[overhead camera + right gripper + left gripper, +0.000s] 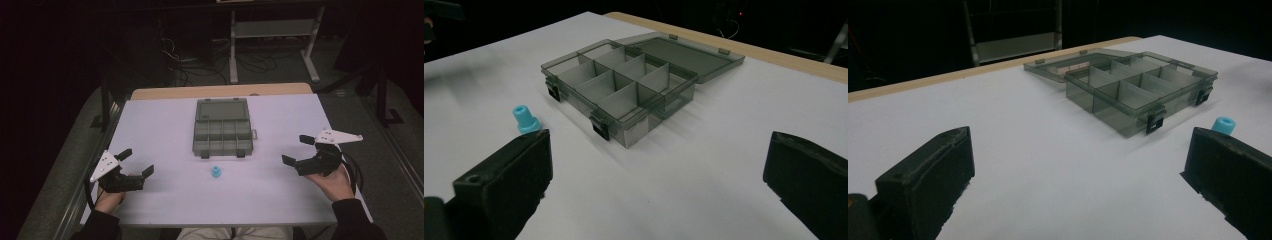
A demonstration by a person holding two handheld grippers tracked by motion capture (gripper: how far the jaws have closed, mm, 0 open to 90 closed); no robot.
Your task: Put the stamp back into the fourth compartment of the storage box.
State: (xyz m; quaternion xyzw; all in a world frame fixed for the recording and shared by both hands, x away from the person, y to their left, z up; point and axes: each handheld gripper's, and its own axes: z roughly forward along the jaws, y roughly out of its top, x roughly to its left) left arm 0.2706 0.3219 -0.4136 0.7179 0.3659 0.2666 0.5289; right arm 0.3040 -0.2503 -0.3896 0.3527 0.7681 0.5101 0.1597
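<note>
Blue piece's flared base (526,123), beside open organizer box (624,90)

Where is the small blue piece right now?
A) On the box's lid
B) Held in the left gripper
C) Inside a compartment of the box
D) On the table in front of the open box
D: the blue piece stands alone on the table, just in front of the open box and its latches.

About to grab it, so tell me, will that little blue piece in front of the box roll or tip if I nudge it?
The blue piece stands upright on a wider base, so it probably resists rolling. It looks small and light, so a nudge may slide or topple it; once on its side, its round body could roll.
</note>
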